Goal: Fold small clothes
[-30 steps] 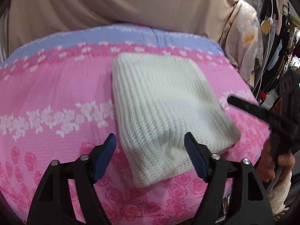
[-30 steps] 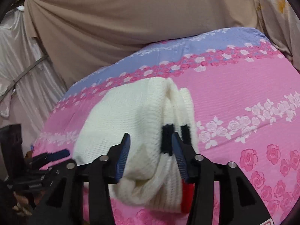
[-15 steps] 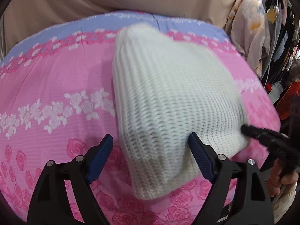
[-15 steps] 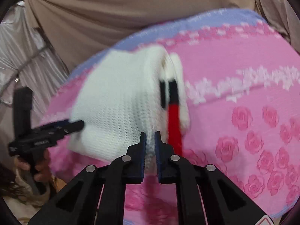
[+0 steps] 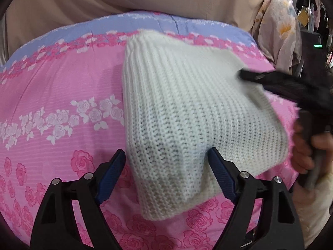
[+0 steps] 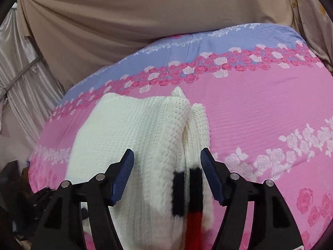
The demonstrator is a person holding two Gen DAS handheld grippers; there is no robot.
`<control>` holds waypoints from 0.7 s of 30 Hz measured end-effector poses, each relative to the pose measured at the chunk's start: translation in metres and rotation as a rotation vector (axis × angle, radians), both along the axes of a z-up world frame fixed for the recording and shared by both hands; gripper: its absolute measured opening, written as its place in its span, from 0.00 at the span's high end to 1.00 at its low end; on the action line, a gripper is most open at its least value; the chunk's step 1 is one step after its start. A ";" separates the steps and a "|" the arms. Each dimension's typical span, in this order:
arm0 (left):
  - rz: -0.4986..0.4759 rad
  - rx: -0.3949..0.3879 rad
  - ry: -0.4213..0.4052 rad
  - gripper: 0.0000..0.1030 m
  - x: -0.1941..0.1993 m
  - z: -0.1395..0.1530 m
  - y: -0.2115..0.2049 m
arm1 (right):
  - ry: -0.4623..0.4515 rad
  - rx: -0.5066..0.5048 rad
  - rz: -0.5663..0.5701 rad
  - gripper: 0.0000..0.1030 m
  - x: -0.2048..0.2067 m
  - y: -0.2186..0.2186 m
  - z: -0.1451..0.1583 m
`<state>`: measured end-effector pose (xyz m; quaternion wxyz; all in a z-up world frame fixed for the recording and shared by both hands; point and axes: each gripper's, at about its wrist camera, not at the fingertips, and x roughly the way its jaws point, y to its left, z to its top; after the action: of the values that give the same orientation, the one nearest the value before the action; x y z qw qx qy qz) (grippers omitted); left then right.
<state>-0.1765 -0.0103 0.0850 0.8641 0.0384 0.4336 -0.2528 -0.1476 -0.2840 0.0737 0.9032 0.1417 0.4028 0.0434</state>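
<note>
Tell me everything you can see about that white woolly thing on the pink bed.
The white knitted garment looks like chunky ribbed wool, cream-white, folded into a thick, roughly rectangular bundle. Its layered edges show in the right wrist view, where black and red stripes mark one end. It lies on the pink rose-print bedsheet. The left claw and right claw both stand open, each straddling a near corner of the bundle without pinching it.

both wrist views look low and close across the folded sweater.
</note>
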 end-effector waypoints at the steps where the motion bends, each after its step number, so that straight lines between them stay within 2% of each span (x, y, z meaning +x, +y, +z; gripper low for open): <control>1: 0.003 -0.012 -0.011 0.23 -0.001 0.006 0.002 | -0.001 -0.013 0.004 0.61 0.002 0.002 -0.002; 2: 0.005 -0.026 -0.018 0.23 -0.001 0.013 0.005 | -0.036 0.011 0.024 0.83 0.001 0.004 0.008; 6: 0.020 -0.074 -0.059 0.22 0.002 0.035 0.012 | -0.291 0.093 0.082 0.88 -0.043 0.001 0.065; 7: 0.020 -0.079 -0.061 0.22 0.005 0.035 0.011 | -0.306 0.089 0.073 0.88 -0.045 -0.002 0.067; 8: 0.020 -0.079 -0.056 0.22 0.009 0.033 0.009 | -0.261 0.052 0.039 0.88 -0.037 -0.008 0.056; 10: 0.012 -0.070 -0.028 0.22 0.021 0.022 0.000 | -0.083 -0.091 -0.046 0.88 -0.005 -0.014 0.014; 11: 0.005 -0.056 -0.010 0.21 0.027 0.014 -0.006 | 0.002 -0.147 -0.075 0.88 0.007 -0.016 -0.008; 12: -0.006 -0.048 0.017 0.21 0.033 0.005 -0.012 | -0.039 -0.115 -0.092 0.85 0.001 -0.021 -0.013; 14: 0.004 -0.039 0.050 0.21 0.039 -0.008 -0.017 | -0.071 0.005 -0.084 0.84 -0.017 -0.029 0.001; 15: 0.006 -0.044 0.054 0.21 0.039 -0.011 -0.016 | -0.100 0.045 -0.096 0.80 -0.031 -0.031 0.011; 17: 0.007 -0.031 0.030 0.21 0.036 -0.008 -0.016 | -0.143 0.062 -0.092 0.76 -0.062 -0.031 0.024; 19: 0.001 -0.005 0.000 0.21 0.032 -0.006 -0.017 | -0.141 0.085 -0.053 0.61 -0.091 -0.028 0.023; 20: 0.000 0.006 -0.009 0.21 0.030 -0.005 -0.018 | -0.119 0.097 -0.031 0.49 -0.105 -0.024 0.017; 21: 0.001 0.008 -0.011 0.21 0.029 -0.005 -0.018 | -0.099 0.108 -0.022 0.46 -0.112 -0.021 0.011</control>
<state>-0.1475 -0.0288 0.0797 0.8664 0.0430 0.4298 -0.2505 -0.2596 -0.3053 0.0851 0.9134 0.1924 0.3533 0.0623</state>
